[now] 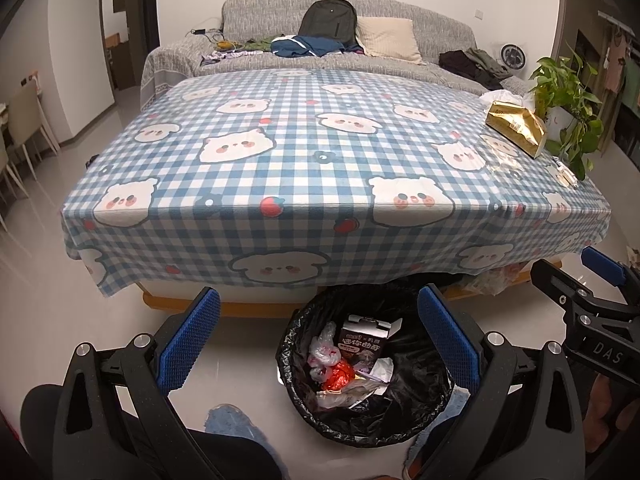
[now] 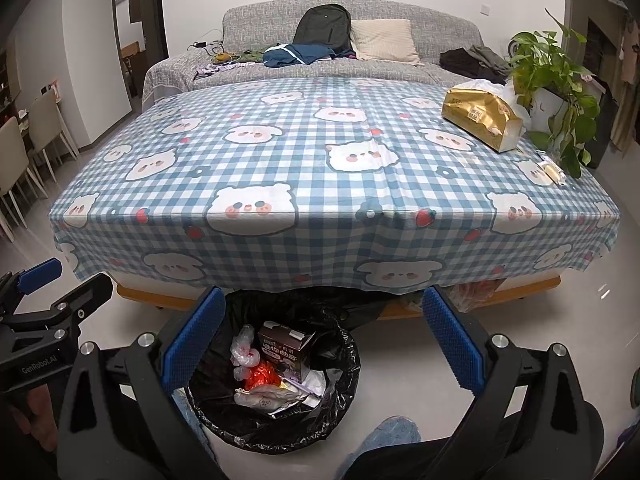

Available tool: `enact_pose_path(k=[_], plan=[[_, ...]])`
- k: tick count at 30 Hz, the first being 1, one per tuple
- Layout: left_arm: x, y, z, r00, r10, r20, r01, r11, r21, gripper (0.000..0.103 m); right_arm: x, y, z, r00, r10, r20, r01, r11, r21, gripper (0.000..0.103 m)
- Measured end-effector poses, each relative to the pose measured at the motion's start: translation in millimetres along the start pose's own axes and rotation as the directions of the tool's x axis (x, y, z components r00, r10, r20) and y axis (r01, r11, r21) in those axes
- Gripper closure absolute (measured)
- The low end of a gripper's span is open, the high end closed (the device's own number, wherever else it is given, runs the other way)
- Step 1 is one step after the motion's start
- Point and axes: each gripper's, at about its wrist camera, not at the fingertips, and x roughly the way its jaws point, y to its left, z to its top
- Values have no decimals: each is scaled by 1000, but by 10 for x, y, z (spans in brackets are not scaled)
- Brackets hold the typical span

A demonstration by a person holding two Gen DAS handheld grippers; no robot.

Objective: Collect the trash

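This was a home's living room. A grey sofa [image 1: 344, 28] strewn with clothes, a backpack [image 1: 328, 20] and a cushion [image 1: 386, 38] ran across the upper middle of the frame. A low table under a bear-print checked cloth [image 1: 304, 152] filled the centre, a potted plant [image 1: 568, 92] stood at right, and dining chairs [image 2: 44, 132] showed at the left edge.

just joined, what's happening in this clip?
A person is collecting trash with handheld tongs. Both the left tongs and right tongs are open and empty, held above a trash bin lined with a black bag on the floor in front of the table. The bin already holds a brown carton, plastic bags and a red wrapper. On the checked tablecloth remain a gold tissue pack and a small wrapped item near the right edge.
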Motion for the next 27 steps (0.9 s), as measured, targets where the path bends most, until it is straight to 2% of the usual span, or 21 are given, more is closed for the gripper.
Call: enact_pose_path(k=[27], plan=[[25,2,19,1000,12,-12,-12,1000,-20,6,76,29,14,1000,1,-6,-1,1000,-10,8]])
